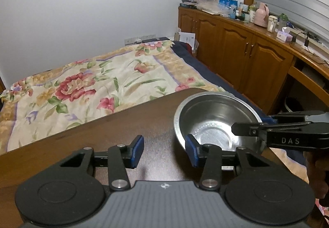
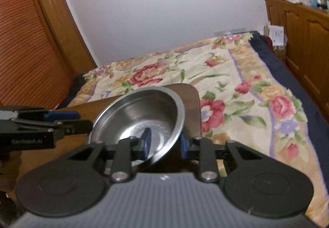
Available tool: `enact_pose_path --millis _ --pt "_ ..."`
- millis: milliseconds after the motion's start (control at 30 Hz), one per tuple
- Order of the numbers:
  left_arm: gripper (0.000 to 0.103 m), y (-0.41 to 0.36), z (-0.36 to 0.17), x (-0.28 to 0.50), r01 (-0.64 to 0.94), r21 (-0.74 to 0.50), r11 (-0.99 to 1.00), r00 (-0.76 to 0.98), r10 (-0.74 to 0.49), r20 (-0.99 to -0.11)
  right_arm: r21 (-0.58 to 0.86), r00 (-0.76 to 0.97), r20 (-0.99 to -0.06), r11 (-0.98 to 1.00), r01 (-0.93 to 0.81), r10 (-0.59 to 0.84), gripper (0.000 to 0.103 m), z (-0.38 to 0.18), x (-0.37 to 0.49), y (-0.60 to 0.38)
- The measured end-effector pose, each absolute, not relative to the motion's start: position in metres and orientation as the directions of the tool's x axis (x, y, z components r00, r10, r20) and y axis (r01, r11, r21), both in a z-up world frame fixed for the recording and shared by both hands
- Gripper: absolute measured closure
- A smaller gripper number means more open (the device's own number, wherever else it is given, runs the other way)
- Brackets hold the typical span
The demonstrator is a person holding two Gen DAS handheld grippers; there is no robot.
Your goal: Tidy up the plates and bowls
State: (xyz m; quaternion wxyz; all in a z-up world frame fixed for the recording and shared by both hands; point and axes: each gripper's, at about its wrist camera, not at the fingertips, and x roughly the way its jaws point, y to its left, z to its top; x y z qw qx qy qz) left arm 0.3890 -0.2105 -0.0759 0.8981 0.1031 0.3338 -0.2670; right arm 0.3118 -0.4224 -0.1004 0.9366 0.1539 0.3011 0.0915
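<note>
Bowl: steel, tilted at the table corner, at 1 o'clock from the left gripper.
Right gripper: clamped on the bowl's near rim, one finger inside, one outside.
Left gripper: fingers apart, holding nothing, over bare tabletop.
Bed: floral, beyond the table.

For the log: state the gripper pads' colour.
Blue, on black fingers; clearest on the left gripper pads in the left wrist view.
</note>
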Motion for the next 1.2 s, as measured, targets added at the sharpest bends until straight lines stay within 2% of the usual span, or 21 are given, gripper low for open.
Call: enact_pose_path --millis 67,333,567,767,1033,1200 --pt "0.056 -0.210 -0.075 0.390 0.550 0.004 0.835 0.634 -0.414 -0.654 0.344 0.800 -0.539 0.936 -0.076 0.263 0.076 -0.102 0.312 -0.422" --pt "0.058 -0.211 -0.074 0.389 0.557 -0.018 0.830 0.623 -0.432 -0.652 0.358 0.798 -0.541 0.931 -0.067 0.266 0.077 -0.103 0.312 -0.422" --pt "0.068 -0.220 -0.081 0.387 0.567 -0.016 0.823 0.597 -0.424 -0.682 0.370 0.791 -0.544 0.926 -0.071 0.278 0.081 -0.105 0.314 -0.421" --pt "0.081 -0.217 -0.084 0.389 0.577 -0.024 0.816 0.579 -0.429 -0.693 0.366 0.788 -0.545 0.927 -0.083 0.286 0.082 -0.106 0.314 -0.417" --pt "0.083 -0.211 -0.083 0.387 0.565 -0.037 0.824 0.572 -0.424 -0.702 0.369 0.784 -0.547 0.925 -0.090 0.294 0.083 -0.104 0.313 -0.412" --pt "0.084 -0.206 -0.076 0.375 0.570 -0.038 0.821 0.579 -0.434 -0.691 0.358 0.794 -0.543 0.931 -0.078 0.275 0.087 -0.101 0.309 -0.409"
